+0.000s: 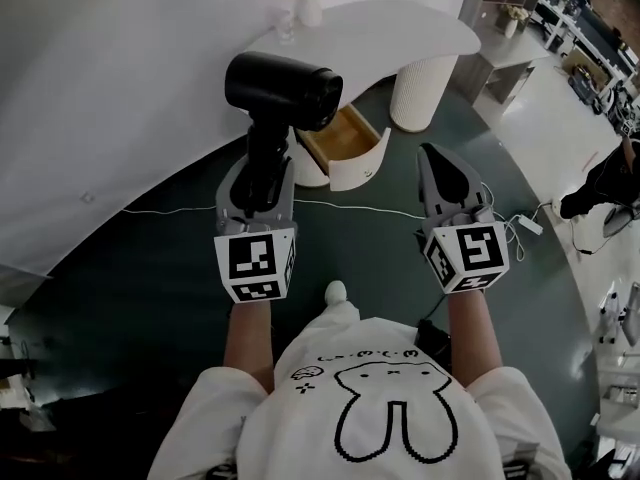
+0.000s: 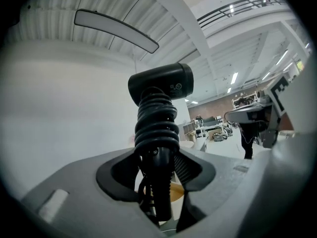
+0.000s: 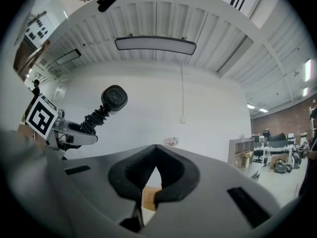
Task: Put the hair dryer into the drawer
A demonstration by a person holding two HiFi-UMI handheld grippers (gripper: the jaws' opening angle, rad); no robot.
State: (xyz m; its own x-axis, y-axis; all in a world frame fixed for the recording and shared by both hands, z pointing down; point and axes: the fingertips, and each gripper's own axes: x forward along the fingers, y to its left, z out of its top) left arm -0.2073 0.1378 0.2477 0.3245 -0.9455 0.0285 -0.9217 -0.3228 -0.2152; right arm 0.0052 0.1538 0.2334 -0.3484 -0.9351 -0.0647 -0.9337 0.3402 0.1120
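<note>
At the left of the head view, the left hand-held gripper (image 1: 266, 168) is clamped on the handle of the hair dryer (image 1: 283, 88). It holds the dryer upright in the air, with the black barrel at the top of the frame. The dryer is not in the drawer (image 1: 360, 168) yet. The drawer stands pulled open just right of the dryer's handle in the picture, its wooden inside bare, under the white table (image 1: 400, 23). Further right, the right hand-held gripper (image 1: 432, 158) is closed with nothing in it.

The grip sits low on the handle with the heavy barrel far above it, so the dryer could probably swing or slip in the pads once it is tipped toward the drawer. The drawer looks short against the dryer's length. If the dryer goes in at the wrong angle, the barrel might catch on the drawer's front or on the table's edge above it.

Only the left gripper view shows the cord (image 2: 156, 123) coiled tightly round the handle, with the pads pressed on the handle below the coils. A loosened loop could hang over the rim. Only the head view shows the drawer clearly. The right gripper view shows its own jaw tips meeting, and the dryer from the side at the upper left.
</note>
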